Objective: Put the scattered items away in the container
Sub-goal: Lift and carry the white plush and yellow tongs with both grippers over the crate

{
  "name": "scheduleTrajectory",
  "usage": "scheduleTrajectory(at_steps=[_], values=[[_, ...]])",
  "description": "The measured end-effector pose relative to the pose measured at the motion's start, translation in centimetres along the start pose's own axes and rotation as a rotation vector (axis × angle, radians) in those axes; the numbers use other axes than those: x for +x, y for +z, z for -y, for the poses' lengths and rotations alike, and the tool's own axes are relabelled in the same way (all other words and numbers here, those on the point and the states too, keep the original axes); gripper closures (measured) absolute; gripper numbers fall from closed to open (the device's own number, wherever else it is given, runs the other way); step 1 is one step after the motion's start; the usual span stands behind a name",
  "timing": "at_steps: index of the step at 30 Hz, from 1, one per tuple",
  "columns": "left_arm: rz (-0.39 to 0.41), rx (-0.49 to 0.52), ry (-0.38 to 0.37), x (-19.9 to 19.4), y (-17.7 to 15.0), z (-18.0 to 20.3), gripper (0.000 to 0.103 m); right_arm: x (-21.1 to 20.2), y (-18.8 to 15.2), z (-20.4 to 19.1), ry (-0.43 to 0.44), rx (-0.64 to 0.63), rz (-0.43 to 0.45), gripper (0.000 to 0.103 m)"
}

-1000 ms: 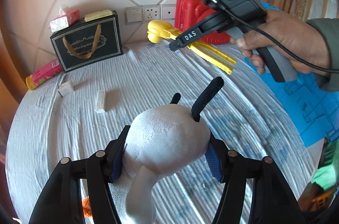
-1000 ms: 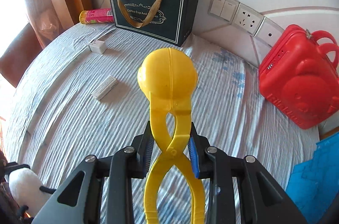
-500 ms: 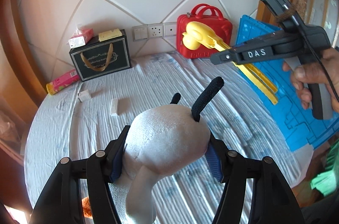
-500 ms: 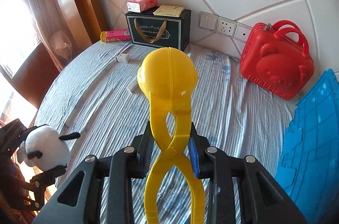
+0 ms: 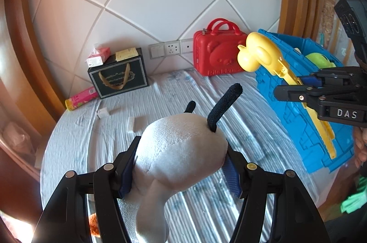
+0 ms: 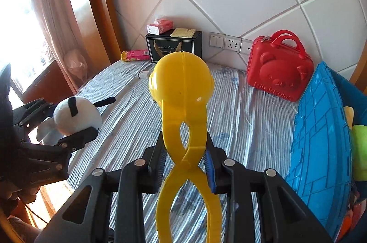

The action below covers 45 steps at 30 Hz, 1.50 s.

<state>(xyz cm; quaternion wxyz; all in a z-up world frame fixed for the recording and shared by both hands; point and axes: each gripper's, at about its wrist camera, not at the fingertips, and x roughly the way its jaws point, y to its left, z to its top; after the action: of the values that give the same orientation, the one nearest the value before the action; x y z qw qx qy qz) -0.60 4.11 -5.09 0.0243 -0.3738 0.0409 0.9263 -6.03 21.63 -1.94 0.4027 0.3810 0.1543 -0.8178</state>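
Blue crate point(image 6: 321, 139) holds a green toy point(image 6: 360, 151) and a yellow item point(image 6: 348, 114)

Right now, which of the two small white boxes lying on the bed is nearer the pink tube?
The squarer small white box, lying nearer the pink tube; the longer white box lies farther from it.

A bed point(image 5: 160, 105) with a striped sheet fills the middle. At the back, by the wall, stand a red case point(image 5: 218, 52), a black gift bag point(image 5: 119, 77) and a pink tube point(image 5: 80, 98). Two small white boxes point(image 5: 103, 113) lie left of middle. A blue crate point(image 5: 298, 119) sits on the right.
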Motion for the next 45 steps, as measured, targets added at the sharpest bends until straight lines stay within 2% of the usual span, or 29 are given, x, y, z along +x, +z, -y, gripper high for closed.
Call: scheduleTrajectory(at_steps=[10,30,37,45], values=[[0.006,0.019,0.019,-1.0,0.8,3.4,0.039,-2.5,-1.1,1.1,0.047,0.000,0.038,0.074],[-0.002,-0.026,0.111,-1.7,1.9,6.7,0.039,-4.5,-2.7,4.6,0.117,-0.045,0.057,0.074],[0.007,-0.020,0.117,-2.2,2.5,8.9,0.039,-6.2,-3.2,6.0,0.133,-0.061,0.074,0.074],[0.032,0.013,0.093,-2.5,3.6,12.5,0.039,-9.3,-4.1,8.1,0.105,-0.064,0.104,0.074]])
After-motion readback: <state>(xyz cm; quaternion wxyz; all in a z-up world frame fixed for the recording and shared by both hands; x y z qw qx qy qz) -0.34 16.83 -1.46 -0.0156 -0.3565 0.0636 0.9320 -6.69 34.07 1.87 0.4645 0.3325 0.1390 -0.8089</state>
